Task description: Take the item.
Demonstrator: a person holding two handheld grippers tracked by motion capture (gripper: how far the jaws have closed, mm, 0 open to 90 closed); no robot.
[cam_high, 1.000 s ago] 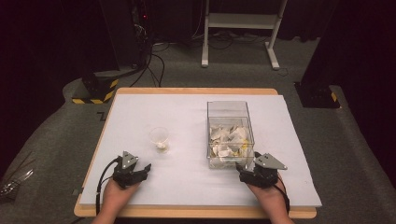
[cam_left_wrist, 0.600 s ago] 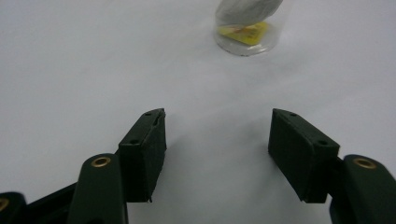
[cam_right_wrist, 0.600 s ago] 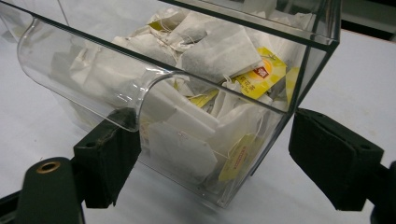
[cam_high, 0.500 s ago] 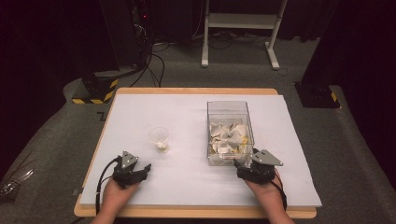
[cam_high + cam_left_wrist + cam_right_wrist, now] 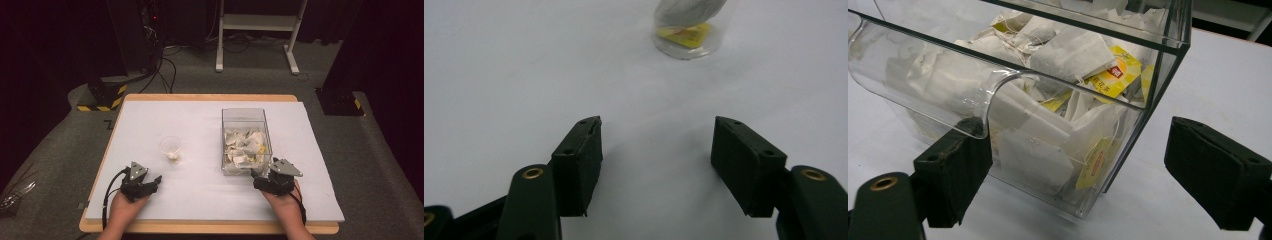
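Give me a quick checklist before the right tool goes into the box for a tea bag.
1. Right tool open: ok, its jaws have just been opening and nothing is between them.
2. Clear box upright on the table: ok.
3. Tea bags within reach in the box: ok, piled high.
4. Right tool above the box's rim: not ok, it sits low against the front wall by the curved lip.
5. Small cup upright, ready to receive: ok, one bag already inside.
6. Left tool open and apart from the cup: ok.
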